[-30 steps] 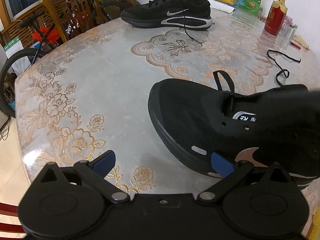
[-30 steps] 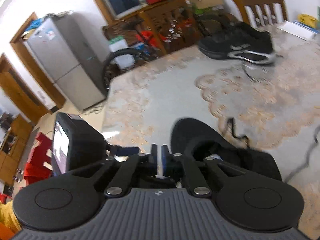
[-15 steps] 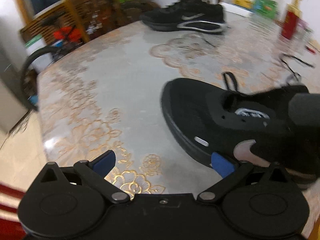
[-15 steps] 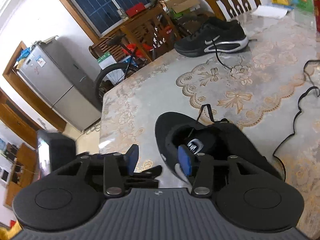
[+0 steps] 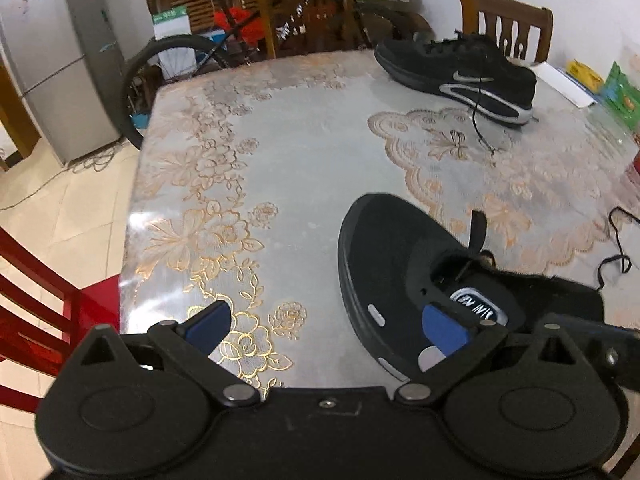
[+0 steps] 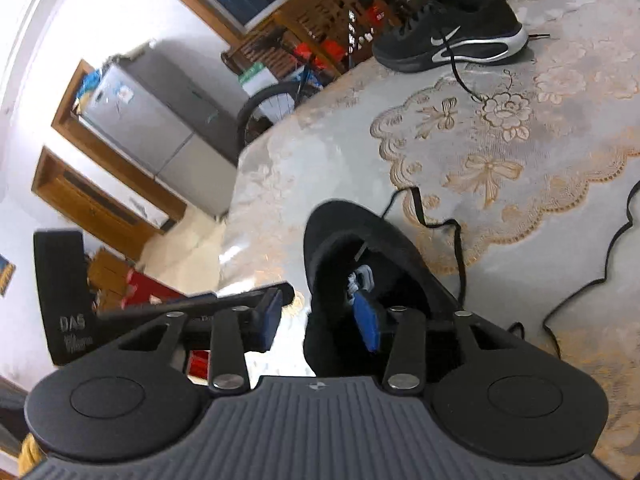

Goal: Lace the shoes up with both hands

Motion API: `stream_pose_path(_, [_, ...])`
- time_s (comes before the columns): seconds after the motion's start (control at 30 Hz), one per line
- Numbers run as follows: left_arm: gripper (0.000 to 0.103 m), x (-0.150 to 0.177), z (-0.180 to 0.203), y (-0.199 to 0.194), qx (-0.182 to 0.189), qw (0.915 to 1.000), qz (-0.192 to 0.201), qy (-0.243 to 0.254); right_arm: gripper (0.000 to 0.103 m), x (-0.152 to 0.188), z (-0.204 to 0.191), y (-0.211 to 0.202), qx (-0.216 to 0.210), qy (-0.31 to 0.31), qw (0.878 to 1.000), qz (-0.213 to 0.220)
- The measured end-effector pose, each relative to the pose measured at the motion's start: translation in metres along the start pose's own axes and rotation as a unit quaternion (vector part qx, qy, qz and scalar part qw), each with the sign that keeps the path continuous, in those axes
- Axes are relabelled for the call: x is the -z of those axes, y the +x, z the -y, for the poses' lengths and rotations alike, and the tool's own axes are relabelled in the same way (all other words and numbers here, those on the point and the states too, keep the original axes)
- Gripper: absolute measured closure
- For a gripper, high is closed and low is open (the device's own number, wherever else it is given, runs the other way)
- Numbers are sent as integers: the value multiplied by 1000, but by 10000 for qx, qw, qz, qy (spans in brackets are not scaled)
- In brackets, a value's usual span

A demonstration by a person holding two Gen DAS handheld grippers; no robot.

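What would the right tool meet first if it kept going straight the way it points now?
Most likely the near shoe: the right tool is open, its right finger already over the shoe's opening and its left one beside the shoe. Depth is hard to judge.

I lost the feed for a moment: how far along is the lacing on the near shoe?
Done: only the far shoe looks laced. In hand: nothing. The left gripper and right gripper are both open around the near shoe, which shows bare eyelets. Left: all the threading; the loose lace lies on the table to the shoe's right, ungripped.
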State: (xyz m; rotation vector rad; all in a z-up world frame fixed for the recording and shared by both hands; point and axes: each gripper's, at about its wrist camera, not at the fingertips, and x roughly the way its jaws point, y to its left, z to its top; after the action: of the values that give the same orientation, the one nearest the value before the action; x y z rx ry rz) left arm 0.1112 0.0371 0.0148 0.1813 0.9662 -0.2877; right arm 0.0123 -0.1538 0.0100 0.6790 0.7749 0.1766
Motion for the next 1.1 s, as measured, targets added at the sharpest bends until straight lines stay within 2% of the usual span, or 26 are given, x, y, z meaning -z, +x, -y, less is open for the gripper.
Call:
stream_pose_path(0.1, [1,-2,4,-1,122,9999,45,21,62,-5,-1,0,17,141,9998,112])
stream_pose_path(0.23, [1,4,10,1,478,9983,50,342,73,-11,-1,1,116,281,9995,65])
stream_pose_path(0.33, [1,9,10,-1,826,9949,214,535,74,-14,-5,-6,142,457,9987,163])
stream_pose_path(0.47, [1,10,3,22,1196,9918,89,435,73,-19,-11,-6,91,694,9973,218])
stream_pose_path(0.53, [0,12,0,32,1342,9898,-125,459,73,-20,-14,4,287,758,9966,162])
stream_pose_path(0.67, [0,20,-1,34,1174,9896,-74,832,73,-24,-17,27,715,881,9935,15])
stream_pose_path(0.83, [0,26,-15,38,1400,9891,-162,437,74,-28,-20,56,1247,1032,9867,-169])
stream_pose_path(0.93, [0,26,-21,42,1580,9867,-237,312,77,-31,-23,73,1565,1121,9809,-279])
stream_pose_path(0.97, [0,27,-23,42,1619,9861,-240,280,81,-32,-23,79,1670,1150,9787,-316])
stream_pose_path(1.1, [0,27,-23,42,1652,9857,-221,253,87,-31,-25,80,1995,1293,9712,-163])
